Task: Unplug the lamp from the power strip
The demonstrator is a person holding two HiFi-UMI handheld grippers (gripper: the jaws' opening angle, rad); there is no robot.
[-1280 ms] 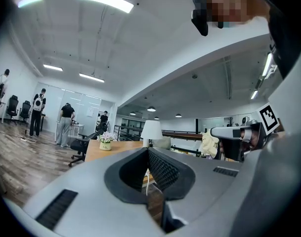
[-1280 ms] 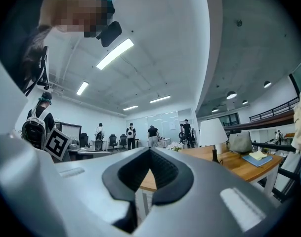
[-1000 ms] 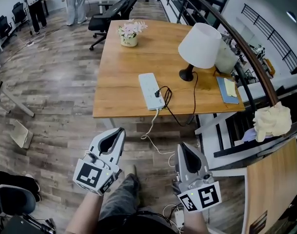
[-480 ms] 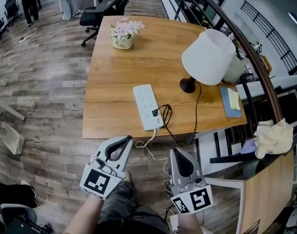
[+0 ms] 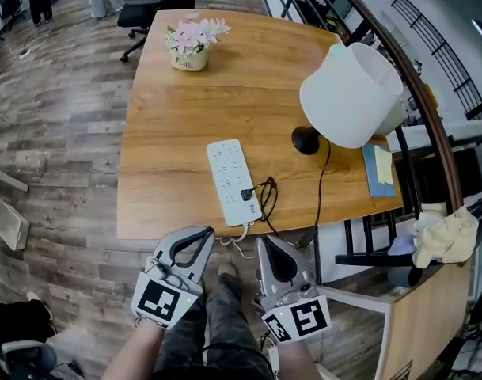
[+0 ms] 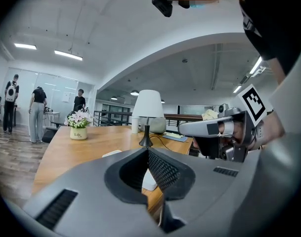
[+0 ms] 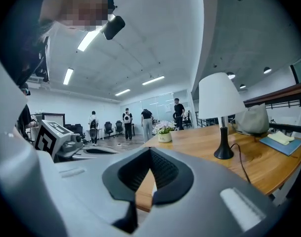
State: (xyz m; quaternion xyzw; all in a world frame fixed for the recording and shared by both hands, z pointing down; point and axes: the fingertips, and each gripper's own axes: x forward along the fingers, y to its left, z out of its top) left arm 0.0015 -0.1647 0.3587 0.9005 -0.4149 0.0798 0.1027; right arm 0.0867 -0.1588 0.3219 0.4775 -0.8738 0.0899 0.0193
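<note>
Two grippers are hanging side by side over the wooden floor, just short of the near edge of the table. The left gripper is showing both jaws pressed together at the tips with nothing between them, and the right gripper is likewise fully closed and holding nothing.

One power strip is lying flat near the table's near edge, well apart from both grippers. One black plug is sitting in a socket at its near right end. One black cord is looping just right of the plug, dipping over the near edge and running up to the base of the one lamp, which is standing at the right of the table, farther than the strip. One white cable is hanging off the strip's near end, between the table edge and the gripper tips.

One flower pot is standing at the far left of the table, and one blue notebook is lying at the right edge. Four people are standing far off in the room.
</note>
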